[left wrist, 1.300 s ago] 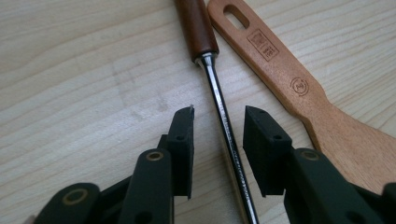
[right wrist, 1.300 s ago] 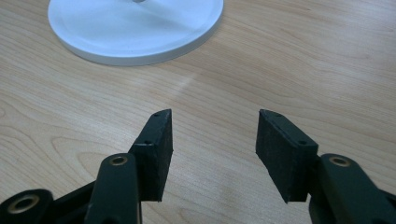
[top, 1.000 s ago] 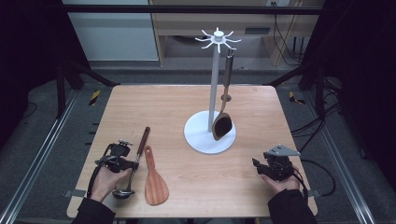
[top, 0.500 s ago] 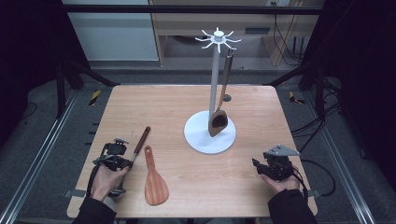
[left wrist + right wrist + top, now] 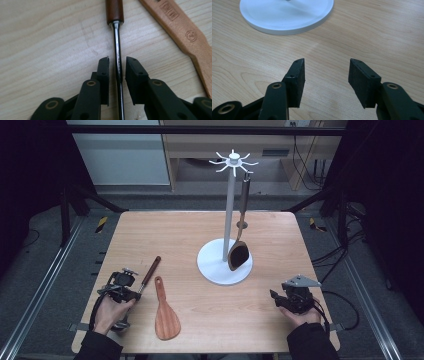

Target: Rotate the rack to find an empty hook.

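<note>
Since the earlier frame the left gripper point(image 5: 117, 71) jaws have just been reopened; the ladle point(image 5: 117, 60) shaft lies ungripped between them on the table point(image 5: 190, 232). A skewed closing could roll it away. The right gripper point(image 5: 327, 80) is held open, empty.

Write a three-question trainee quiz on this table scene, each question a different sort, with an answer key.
1. True or false: the left gripper has its pads clamped on the wooden spatula.
2. Multiple choice: what hangs from the white rack? A) a dark spoon B) a whisk C) a cup
3. In a few words: what lies between the jaws of the right gripper?

Key
1. False. Its jaws have just been opening and stand either side of the ladle's metal shaft, with small gaps showing; the spatula lies beside it.
2. A.
3. Nothing but bare table; the jaws stand open, short of the rack's white base.
</note>
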The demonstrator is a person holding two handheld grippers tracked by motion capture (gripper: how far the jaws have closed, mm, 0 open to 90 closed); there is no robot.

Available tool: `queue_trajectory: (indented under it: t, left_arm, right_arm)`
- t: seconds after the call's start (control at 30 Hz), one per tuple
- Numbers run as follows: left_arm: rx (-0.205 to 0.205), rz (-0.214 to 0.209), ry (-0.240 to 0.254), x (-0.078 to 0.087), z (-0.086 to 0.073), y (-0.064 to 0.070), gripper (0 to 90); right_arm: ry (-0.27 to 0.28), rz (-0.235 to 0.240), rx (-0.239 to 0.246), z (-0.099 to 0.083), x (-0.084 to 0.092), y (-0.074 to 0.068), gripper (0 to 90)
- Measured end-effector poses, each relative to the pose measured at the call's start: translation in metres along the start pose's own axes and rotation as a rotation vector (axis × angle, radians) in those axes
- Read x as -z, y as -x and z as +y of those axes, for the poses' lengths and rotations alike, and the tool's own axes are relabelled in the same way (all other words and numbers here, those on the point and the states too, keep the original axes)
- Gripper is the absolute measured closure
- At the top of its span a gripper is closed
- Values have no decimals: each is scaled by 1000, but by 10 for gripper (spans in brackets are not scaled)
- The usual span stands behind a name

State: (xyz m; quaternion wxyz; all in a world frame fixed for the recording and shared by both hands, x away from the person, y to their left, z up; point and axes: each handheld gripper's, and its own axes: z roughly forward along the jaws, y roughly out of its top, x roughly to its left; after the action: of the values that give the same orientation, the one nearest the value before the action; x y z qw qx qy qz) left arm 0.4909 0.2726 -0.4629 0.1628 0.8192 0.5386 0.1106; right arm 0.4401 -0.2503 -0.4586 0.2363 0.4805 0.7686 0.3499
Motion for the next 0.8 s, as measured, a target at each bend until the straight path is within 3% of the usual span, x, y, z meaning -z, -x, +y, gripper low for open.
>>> queue_trajectory:
  t: [0.13, 0.27, 0.57, 0.8]
  left_arm:
    - [-42, 2, 0, 6, 6, 0, 719]
    - [-63, -7, -32, 5, 13, 0, 720]
    - [-69, -13, -83, -4, 24, -1, 750]
    - [-47, -31, -114, -10, 28, -3, 788]
  right_arm:
    - [-2, -1, 6, 0, 0, 1, 475]
    - [-2, 0, 2, 0, 0, 0, 476]
    - [-8, 3, 10, 0, -1, 1, 479]
    - [-11, 7, 12, 0, -1, 1, 485]
